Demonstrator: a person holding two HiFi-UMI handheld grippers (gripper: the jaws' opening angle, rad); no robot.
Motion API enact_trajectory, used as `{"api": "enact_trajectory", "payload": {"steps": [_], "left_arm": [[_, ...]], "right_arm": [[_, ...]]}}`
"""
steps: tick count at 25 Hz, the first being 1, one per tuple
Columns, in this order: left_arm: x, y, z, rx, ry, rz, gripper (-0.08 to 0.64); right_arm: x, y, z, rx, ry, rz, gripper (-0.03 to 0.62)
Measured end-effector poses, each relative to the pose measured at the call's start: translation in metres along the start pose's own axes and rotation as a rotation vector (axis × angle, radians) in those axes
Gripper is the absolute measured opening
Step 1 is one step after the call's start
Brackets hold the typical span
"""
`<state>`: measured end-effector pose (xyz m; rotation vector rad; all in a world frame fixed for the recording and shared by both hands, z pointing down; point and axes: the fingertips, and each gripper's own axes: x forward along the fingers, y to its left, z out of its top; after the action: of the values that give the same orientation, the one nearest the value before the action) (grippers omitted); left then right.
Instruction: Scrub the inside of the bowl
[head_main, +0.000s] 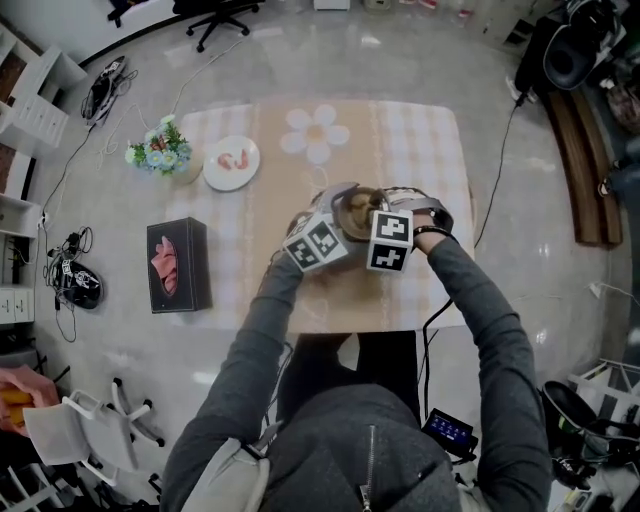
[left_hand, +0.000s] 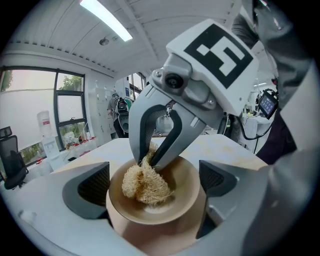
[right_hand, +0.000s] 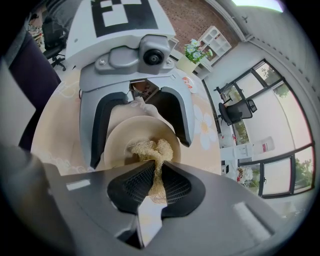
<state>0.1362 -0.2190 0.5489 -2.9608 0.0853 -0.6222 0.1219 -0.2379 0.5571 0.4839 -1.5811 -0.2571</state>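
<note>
While the fingers of the left gripper (left_hand: 155, 184) clasp the bowl (left_hand: 182, 192) by its two sides, with the tabletop (head_main: 280, 160) beneath it, those of the right gripper (right_hand: 156, 181) are pinched tight on a loofah scrubber (left_hand: 142, 182) that rests inside that bowl.

A lab-like office room, dressed with one homely table.

A beige checked tablecloth with a white flower print (head_main: 320, 135) is spread on the central table, and a polished grey stone floor (head_main: 420, 60) is seen all round it. A black swivel chair on castors (head_main: 215, 15) is placed at 11 o'clock, white open shelving (head_main: 25, 110) at 9 o'clock, and loose black cables (head_main: 105, 85) are left at 10 o'clock. Tall dark-framed windows (left_hand: 65, 110) and a long ceiling strip light (left_hand: 105, 20) are shown in the left gripper view.
</note>
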Motion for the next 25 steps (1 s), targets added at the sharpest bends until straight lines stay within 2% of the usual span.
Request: {"api": "enact_trajectory", "payload": {"steps": [5, 8, 10, 12, 16, 18, 20, 23, 25], "left_arm": [[-0.033, 0.0, 0.023, -0.049, -0.065, 0.029, 0.548], [-0.053, -0.005, 0.036, -0.087, -0.117, 0.057, 0.52], [-0.067, -0.008, 0.046, -0.103, -0.159, 0.084, 0.461], [-0.082, -0.008, 0.058, -0.129, -0.221, 0.133, 0.358], [-0.113, -0.003, 0.082, -0.196, -0.343, 0.253, 0.195], [-0.126, -0.002, 0.092, -0.196, -0.381, 0.297, 0.087], [-0.135, -0.004, 0.103, -0.19, -0.419, 0.318, 0.017], [-0.138, -0.013, 0.117, -0.228, -0.466, 0.303, 0.011], [-0.133, -0.025, 0.129, -0.244, -0.488, 0.267, 0.011]], "right_arm": [[0.0, 0.0, -0.001, -0.008, 0.008, 0.001, 0.048], [-0.002, 0.0, -0.001, 0.011, -0.004, -0.007, 0.048], [-0.005, -0.001, 0.0, 0.041, -0.025, -0.014, 0.049], [-0.013, -0.004, 0.002, 0.093, -0.062, -0.026, 0.049], [-0.054, -0.018, 0.02, 0.234, -0.225, -0.079, 0.051], [-0.086, -0.034, 0.024, 0.341, -0.328, -0.143, 0.051], [-0.124, -0.047, 0.019, 0.498, -0.449, -0.203, 0.051], [-0.19, -0.057, -0.002, 0.782, -0.686, -0.303, 0.052], [-0.235, -0.054, -0.03, 1.025, -0.89, -0.412, 0.052]]}}
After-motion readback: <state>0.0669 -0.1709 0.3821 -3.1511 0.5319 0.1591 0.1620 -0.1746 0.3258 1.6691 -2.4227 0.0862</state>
